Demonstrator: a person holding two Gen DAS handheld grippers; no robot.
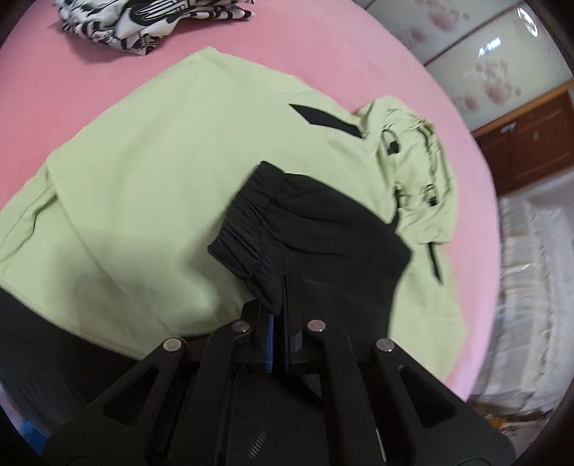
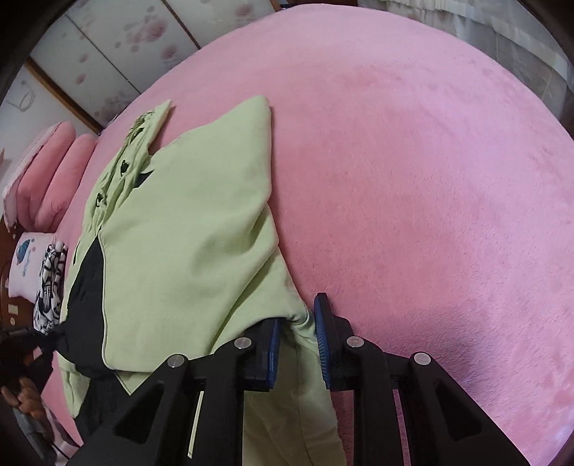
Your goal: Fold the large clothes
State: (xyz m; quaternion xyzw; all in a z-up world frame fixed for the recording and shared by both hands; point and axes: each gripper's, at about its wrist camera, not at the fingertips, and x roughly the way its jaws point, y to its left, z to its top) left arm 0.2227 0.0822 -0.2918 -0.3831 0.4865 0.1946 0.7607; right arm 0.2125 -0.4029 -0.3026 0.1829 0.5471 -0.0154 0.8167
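At the near edge of the pink bed, both claws work one garment. Left claw: jaws pinched tight on the black elastic cuff of a sleeve, cuff carried over the green body. Right claw: jaws narrowed around a bunched fold of green cloth at the garment's near corner; the left pad touches the fabric, the right pad shows a sliver of gap, so a full pinch cannot be confirmed.

The light-green jacket lies spread on the bed, black panels at the side and chest, hood with dark drawcords bunched at its far end. Partly folded, by the look of it: one sleeve brought in, the outer edges not yet squared.

Handling, judged: soft, light, limp. It drapes and wrinkles freely and will not hold a crease alone. The plush bed cover likely drags on it, so lift, don't slide. Best holds are thick spots: cuff, hem, seam lines. A single thin layer may slip out of the pads.

Further off: a black-and-white patterned garment lies crumpled, well apart from the jacket. Pink pillows sit beyond.
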